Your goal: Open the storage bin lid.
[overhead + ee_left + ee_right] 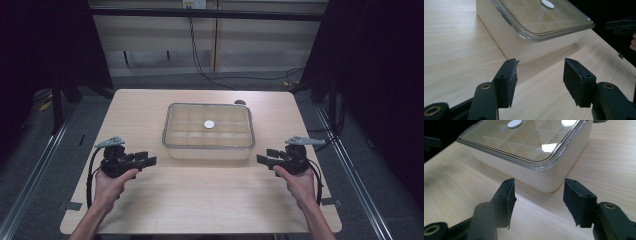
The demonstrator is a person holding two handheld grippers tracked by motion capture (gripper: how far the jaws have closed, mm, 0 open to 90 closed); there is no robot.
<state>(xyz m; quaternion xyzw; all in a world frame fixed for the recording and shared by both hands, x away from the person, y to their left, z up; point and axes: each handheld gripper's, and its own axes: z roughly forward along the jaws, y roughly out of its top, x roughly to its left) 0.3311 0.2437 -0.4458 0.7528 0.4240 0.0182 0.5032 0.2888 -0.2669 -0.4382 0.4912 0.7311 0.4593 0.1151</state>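
Cream box (208, 150) under clear lid (208, 125), untouched: I hold left gripper (148, 161) and right gripper (264, 159) open beside it, lid-lifting likely next.

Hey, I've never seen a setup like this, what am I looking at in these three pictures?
A person sits at a wooden table, holding a hand-operated claw in each hand. No robot arm is involved.

The high view looks down from above: the left claw and the right claw sit on either side of a cream box with a clear lid, which bears a small white round knob. Through the lid you can see a grid of compartments.

The other two pictures come from cameras riding on each claw, looking along its two black jaws at the box's near corners. Both claws are open and hold nothing.
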